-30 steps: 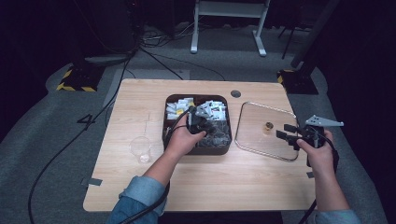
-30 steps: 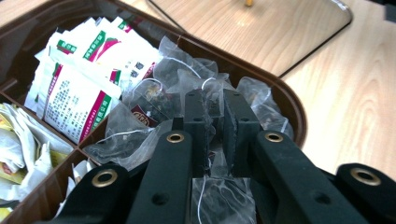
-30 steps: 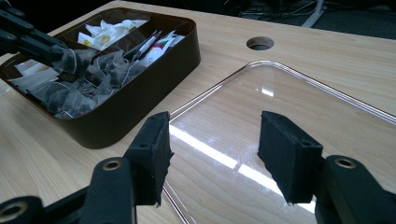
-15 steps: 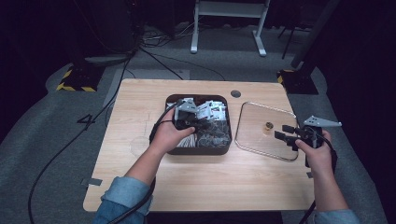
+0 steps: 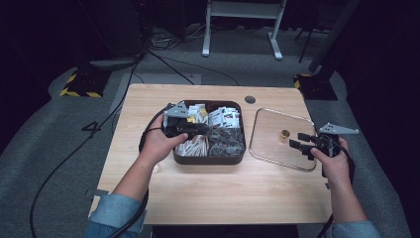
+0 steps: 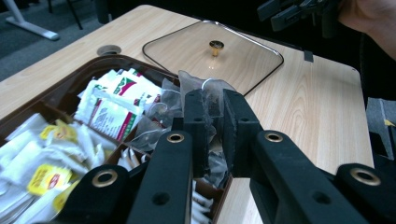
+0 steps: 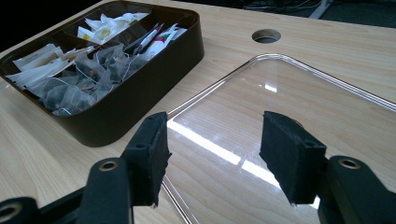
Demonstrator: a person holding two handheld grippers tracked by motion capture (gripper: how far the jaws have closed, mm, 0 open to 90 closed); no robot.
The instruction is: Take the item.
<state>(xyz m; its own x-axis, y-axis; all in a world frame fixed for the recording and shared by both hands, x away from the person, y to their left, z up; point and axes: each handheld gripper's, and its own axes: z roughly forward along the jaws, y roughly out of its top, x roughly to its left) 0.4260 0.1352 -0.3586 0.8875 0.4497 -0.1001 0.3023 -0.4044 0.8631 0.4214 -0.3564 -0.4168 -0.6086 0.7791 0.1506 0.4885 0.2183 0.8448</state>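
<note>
A dark brown divided box sits mid-table, filled with paper tea sachets and mesh tea bags. My left gripper hovers over the box, pointing right. In the left gripper view it is shut on a grey mesh tea bag, lifted clear of the pile. A clear lid with a small gold knob lies flat to the right of the box. My right gripper stands open at the lid's right edge. In the right gripper view its jaws have only the lid below them.
A round cable hole sits in the tabletop behind the box and lid. The left gripper's black cable loops beside the box's left wall. Bare wood runs along the table's near edge. Dark floor with cables and a white stand lies behind.
My left hand has drawn leftward and up over the box with the mesh tea bag in its jaws. The right hand has stayed at the lid's edge.
</note>
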